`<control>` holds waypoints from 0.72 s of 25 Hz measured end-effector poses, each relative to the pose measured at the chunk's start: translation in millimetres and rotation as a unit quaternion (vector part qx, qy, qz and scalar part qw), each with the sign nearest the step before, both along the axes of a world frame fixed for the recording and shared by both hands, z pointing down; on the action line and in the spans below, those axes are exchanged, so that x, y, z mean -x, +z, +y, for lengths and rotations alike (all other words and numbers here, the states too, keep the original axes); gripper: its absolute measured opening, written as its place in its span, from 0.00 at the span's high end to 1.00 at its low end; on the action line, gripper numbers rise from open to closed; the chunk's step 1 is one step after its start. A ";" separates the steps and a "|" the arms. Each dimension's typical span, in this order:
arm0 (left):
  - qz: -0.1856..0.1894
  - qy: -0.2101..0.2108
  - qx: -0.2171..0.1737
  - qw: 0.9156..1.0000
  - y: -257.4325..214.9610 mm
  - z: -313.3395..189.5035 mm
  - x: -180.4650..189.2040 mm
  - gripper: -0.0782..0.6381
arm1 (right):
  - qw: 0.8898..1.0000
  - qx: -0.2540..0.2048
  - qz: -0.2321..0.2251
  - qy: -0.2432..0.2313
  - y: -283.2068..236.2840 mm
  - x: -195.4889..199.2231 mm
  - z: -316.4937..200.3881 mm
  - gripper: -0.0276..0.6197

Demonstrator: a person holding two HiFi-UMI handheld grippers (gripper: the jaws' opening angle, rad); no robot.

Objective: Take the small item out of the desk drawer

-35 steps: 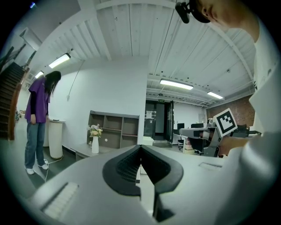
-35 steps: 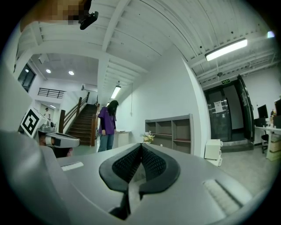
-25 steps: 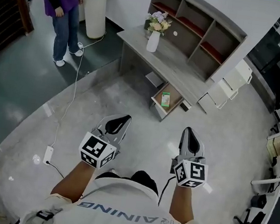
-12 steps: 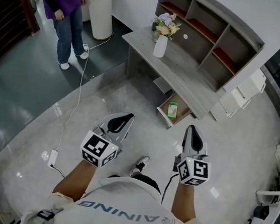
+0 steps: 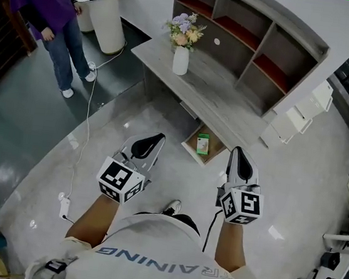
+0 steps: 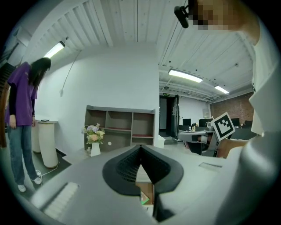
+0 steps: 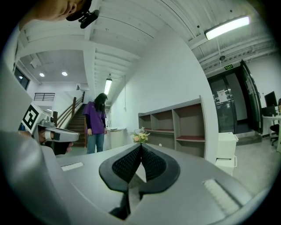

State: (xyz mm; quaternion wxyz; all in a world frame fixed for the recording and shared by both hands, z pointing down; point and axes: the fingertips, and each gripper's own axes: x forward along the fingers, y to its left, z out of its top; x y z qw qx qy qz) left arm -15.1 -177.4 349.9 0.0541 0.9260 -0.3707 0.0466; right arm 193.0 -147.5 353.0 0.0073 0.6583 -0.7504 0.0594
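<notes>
A grey desk stands ahead with its drawer pulled open under the front edge. Inside lies a small green and white item. My left gripper is held over the floor just left of the drawer, its jaws shut with nothing in them. My right gripper hangs to the drawer's right, also shut and empty. In the left gripper view the drawer and a green corner of the item show below the closed tips. The right gripper view has the jaw tips meeting in front of the shelves.
A white vase of flowers stands on the desk, and an open shelf unit rises behind it. A person in purple stands at the far left beside a white round pedestal. A cable trails across the floor. White boxes sit at the right.
The view has swung and I have stepped closer: the desk and open drawer now lie nearer, right between the two grippers. Both grippers stay shut and level.
</notes>
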 end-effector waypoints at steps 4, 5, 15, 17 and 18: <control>-0.004 0.023 0.005 1.000 3.9 -29.6 -34.6 0.89 | 1.000 0.010 -0.007 0.028 10.0 -36.2 -19.5 0.93; -0.006 0.032 0.009 0.999 6.4 -35.2 -41.7 0.89 | 0.999 0.015 -0.008 0.036 13.0 -42.9 -22.9 0.93; 0.002 0.139 0.024 0.990 22.5 -113.5 -67.6 0.89 | 0.991 0.030 0.001 0.133 17.7 -50.2 -62.5 0.93; -0.003 0.167 0.020 0.986 24.0 -130.7 -66.2 0.89 | 0.986 0.036 0.004 0.162 16.3 -43.6 -67.6 0.93; -0.006 0.179 0.016 0.984 23.9 -139.9 -64.2 0.89 | 0.984 0.039 0.003 0.174 16.6 -39.4 -71.1 0.93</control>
